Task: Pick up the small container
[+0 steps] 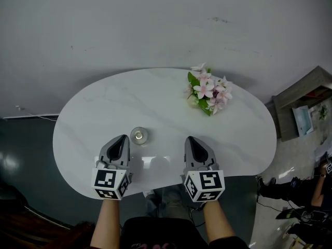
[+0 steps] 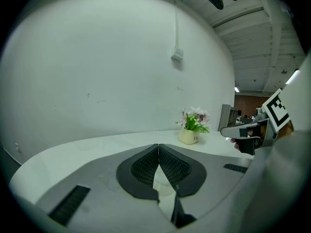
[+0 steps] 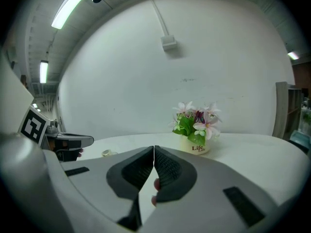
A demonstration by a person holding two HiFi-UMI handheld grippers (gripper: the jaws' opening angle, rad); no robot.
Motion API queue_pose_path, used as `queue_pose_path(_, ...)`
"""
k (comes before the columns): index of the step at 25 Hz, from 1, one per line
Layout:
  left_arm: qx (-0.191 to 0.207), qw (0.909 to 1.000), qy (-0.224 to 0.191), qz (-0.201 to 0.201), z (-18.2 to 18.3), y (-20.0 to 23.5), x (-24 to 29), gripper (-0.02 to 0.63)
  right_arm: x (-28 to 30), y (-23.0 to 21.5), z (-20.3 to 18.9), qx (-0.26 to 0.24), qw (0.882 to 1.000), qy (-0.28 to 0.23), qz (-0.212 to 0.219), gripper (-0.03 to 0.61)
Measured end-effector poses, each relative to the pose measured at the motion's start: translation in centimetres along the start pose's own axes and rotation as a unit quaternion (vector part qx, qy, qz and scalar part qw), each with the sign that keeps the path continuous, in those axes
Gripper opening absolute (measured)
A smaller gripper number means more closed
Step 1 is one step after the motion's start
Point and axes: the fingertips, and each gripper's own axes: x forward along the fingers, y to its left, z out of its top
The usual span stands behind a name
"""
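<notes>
Left gripper (image 1: 122, 138) and right gripper (image 1: 191, 139) are pointing to 12 o'clock over the table (image 1: 155, 97). Both are keeping their jaws pressed together, holding nothing. The container (image 1: 139, 135) is standing just beside the left tips, at their 3 o'clock, not touching. Flowers (image 1: 208, 91) are sitting at 1 o'clock.

You have a white, faintly veined oval desk (image 1: 155, 100) before you. On it stand a small round container (image 1: 139, 135) near your edge and a flowerpot (image 1: 207, 93) at the far right, well apart.
</notes>
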Motion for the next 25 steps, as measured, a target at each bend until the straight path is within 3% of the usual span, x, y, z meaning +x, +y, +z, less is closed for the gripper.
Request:
queue_pose_path(8, 0.014, 0.9997, 0.004, -0.018, -0.6, -1.1, 0.6, 0.012, 0.4, 0.1, -1.1, 0.003, 1.0, 0.014, 0.005, 0.067)
queue_pose_path(9, 0.017, 0.9996, 0.006, -0.02, -0.7, -1.2, 0.8, 0.02, 0.4, 0.0, -1.2, 0.004, 1.0, 0.014, 0.006, 0.066)
queue_pose_path(11, 0.018, 0.9994, 0.013, -0.027, -1.1, -1.6, 1.2, 0.123, 0.5, 0.0, -1.3, 0.006, 1.0, 0.016, 0.007, 0.066)
queue_pose_path(14, 0.021, 0.9991, 0.02, -0.032, -1.6, -1.9, 1.8, 0.157, 0.6, -0.1, -1.6, 0.007, 1.0, 0.02, 0.007, 0.066)
queue_pose_path(25, 0.022, 0.9979, 0.05, -0.033, -3.8, -2.4, 4.1, 0.181, 1.5, -1.2, -2.5, 0.032, 0.999, 0.031, 0.003, 0.067)
